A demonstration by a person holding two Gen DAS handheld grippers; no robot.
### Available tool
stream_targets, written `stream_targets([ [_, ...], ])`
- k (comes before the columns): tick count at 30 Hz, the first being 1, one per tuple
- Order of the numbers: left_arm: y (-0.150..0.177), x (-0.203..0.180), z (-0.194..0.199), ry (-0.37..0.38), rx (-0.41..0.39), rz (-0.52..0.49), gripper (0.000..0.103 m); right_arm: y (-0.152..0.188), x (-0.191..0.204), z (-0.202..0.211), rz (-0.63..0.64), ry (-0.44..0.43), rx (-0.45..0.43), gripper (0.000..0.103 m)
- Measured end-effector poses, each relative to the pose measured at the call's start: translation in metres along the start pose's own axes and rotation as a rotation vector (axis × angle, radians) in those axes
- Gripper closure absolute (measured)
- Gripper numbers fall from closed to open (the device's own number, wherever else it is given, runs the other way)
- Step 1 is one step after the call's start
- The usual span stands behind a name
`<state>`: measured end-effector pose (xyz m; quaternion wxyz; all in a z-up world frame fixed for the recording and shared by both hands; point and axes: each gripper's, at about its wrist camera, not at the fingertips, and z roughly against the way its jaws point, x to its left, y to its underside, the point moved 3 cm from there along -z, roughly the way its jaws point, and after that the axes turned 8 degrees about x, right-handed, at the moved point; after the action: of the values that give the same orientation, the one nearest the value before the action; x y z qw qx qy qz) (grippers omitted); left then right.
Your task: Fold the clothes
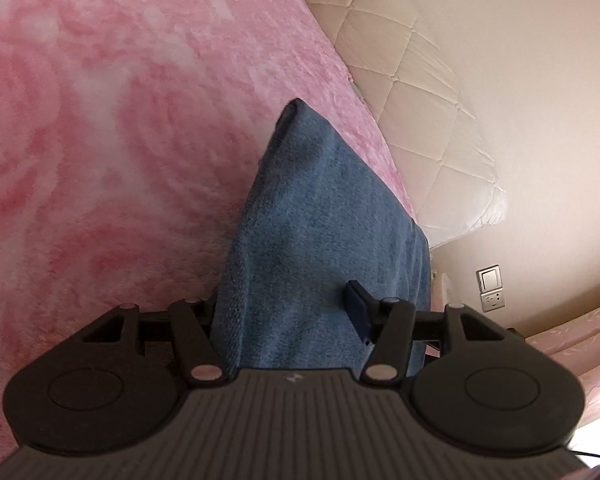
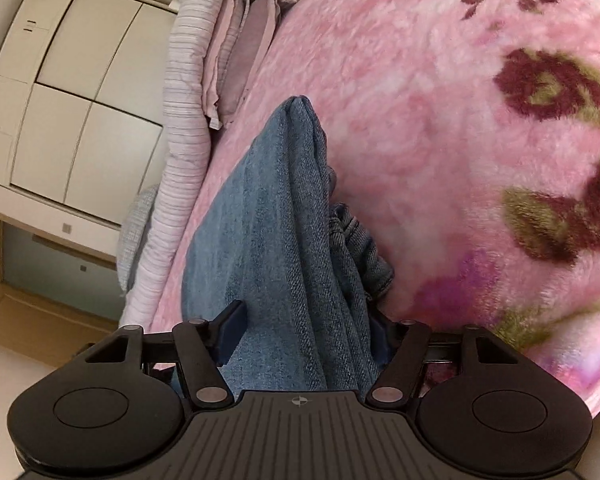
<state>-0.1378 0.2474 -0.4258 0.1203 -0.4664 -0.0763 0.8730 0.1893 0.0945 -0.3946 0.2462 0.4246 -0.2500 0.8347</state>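
Observation:
Folded blue jeans (image 1: 312, 200) lie on the pink fleece blanket (image 1: 120, 120) and run away from me in both wrist views. My left gripper (image 1: 286, 300) straddles their near end. Its right fingertip (image 1: 356, 304) rests over the denim with its pad face bare, and the left finger is hidden under the cloth. My right gripper (image 2: 306, 316) straddles the jeans (image 2: 268, 220) at another end, where bunched layers fill the gap. Its left fingertip (image 2: 230, 330) shows beside the denim; the right one is mostly covered. Both sets of jaws stand wide.
A cream quilted headboard (image 1: 420, 100) and a wall switch (image 1: 490, 280) lie right of the bed in the left view. In the right view, striped bedding and pillows (image 2: 188, 100) edge the flowered blanket (image 2: 440, 120), with a white wardrobe (image 2: 80, 100) and a cardboard box (image 2: 20, 320) beyond.

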Motion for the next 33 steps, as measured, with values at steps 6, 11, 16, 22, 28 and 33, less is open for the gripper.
stream_targets([
  [6, 0.006, -0.009, 0.002, -0.017, -0.020, -0.019, 0.066, 0.010, -0.003, 0.001, -0.050, -0.065, -0.019, 0.074],
  [11, 0.025, -0.022, 0.029, -0.026, -0.058, -0.034, 0.071, 0.030, 0.009, 0.014, -0.082, -0.126, -0.021, 0.077],
  [16, 0.064, -0.023, 0.096, -0.014, -0.146, -0.020, 0.072, 0.064, 0.039, 0.016, -0.096, -0.223, 0.008, 0.077],
  [22, 0.108, 0.007, 0.195, -0.038, -0.268, 0.041, 0.072, 0.109, 0.100, -0.028, -0.077, -0.279, 0.117, 0.077],
  [28, 0.114, 0.068, 0.294, -0.054, -0.389, 0.104, 0.072, 0.133, 0.172, -0.116, -0.029, -0.305, 0.238, 0.077],
  [33, 0.135, 0.096, 0.379, -0.085, -0.483, 0.185, 0.072, 0.150, 0.235, -0.177, -0.014, -0.336, 0.358, 0.077],
])
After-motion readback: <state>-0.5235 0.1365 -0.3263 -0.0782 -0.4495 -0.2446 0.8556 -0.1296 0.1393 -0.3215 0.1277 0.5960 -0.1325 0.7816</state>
